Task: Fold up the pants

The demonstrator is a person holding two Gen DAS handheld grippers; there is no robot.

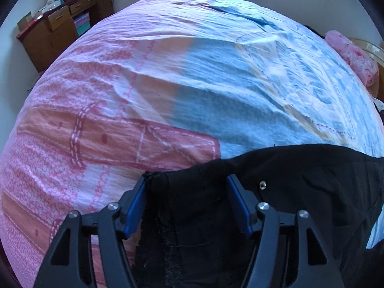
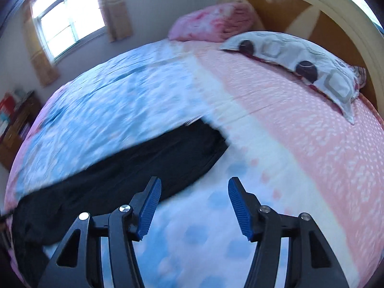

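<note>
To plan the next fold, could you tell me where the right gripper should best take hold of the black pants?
Probably the free end of the black pants: it lies flat on the bedspread ahead of the open right gripper, so come from that end, fingers straddling its edge.

The left wrist camera sat low and very close over the black cloth pants [image 1: 276, 192], looking across the pink and blue bed cover [image 1: 144, 76] to a brown wooden desk [image 1: 60, 31]. The right wrist camera faced the curved wooden headboard [image 2: 312, 7]. Both saw the pants and cover.
</note>
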